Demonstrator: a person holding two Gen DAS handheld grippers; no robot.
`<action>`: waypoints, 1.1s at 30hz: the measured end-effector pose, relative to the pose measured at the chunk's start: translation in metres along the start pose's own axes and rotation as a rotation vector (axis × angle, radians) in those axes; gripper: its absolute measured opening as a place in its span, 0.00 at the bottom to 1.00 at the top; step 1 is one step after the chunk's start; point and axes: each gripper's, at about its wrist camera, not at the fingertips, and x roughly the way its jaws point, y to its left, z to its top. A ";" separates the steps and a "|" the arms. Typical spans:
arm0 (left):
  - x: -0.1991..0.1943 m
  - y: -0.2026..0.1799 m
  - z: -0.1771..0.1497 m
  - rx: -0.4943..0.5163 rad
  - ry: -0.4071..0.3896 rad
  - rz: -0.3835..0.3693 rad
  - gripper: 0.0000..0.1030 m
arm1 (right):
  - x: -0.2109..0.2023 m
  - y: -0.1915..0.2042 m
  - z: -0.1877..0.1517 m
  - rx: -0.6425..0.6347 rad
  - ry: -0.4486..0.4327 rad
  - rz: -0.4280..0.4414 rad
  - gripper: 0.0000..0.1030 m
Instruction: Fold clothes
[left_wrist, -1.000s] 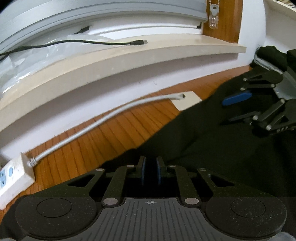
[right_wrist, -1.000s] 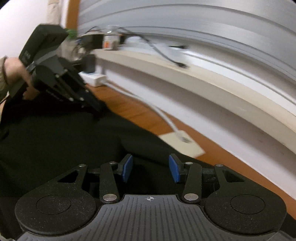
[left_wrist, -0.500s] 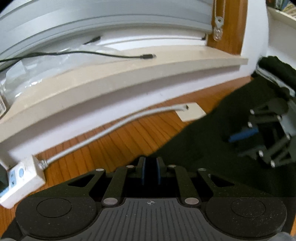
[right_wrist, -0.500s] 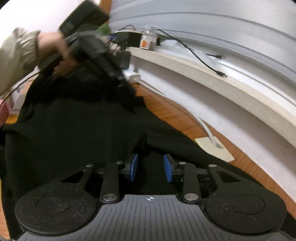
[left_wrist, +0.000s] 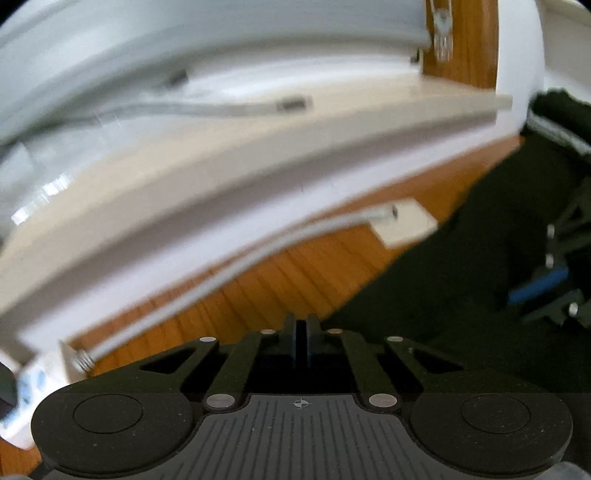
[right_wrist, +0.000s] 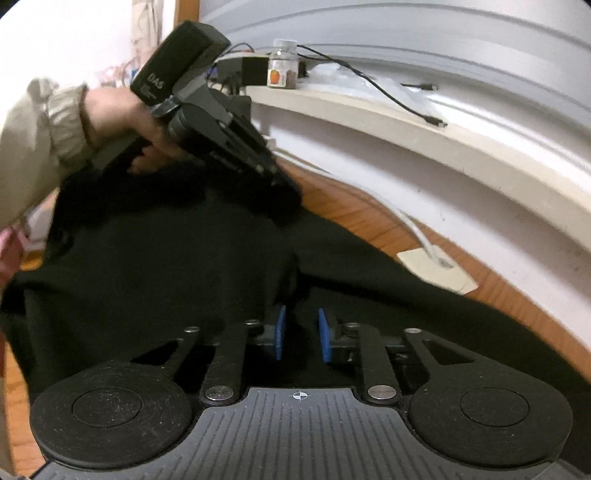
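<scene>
The black garment (right_wrist: 177, 266) covered most of the lower and left part of the right wrist view, spread over the wooden floor (right_wrist: 354, 206) below the pale window ledge (right_wrist: 406, 122). Near the upper left, the left gripper (right_wrist: 284, 184), carried by a hand (right_wrist: 118, 118), had its jaws pressed together at the garment's far edge; whether cloth was caught between them could not be told, since the tip was lost against the dark fabric. At bottom centre, the right gripper (right_wrist: 300, 334) had its jaws just closing, a fold of black cloth lying between the blue pads (right_wrist: 280, 332), which stood apart and did not visibly press on it. The step looked like taking hold of one edge at two points; it would go best if the right jaws bit a full fold before any lift, and both hands then rose together, keeping the edge taut. The only container was a small jar (right_wrist: 282, 64) on the ledge, upper centre, its contents too small to make out.
</scene>
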 end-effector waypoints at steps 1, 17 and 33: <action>-0.004 0.003 0.001 -0.016 -0.024 0.003 0.04 | -0.001 0.001 -0.001 -0.003 -0.004 0.000 0.19; 0.012 -0.001 0.014 -0.052 -0.042 -0.053 0.42 | -0.005 -0.001 -0.001 0.011 -0.015 -0.007 0.19; 0.039 -0.030 0.020 -0.047 -0.046 -0.117 0.05 | -0.005 0.000 -0.002 0.005 -0.017 -0.027 0.19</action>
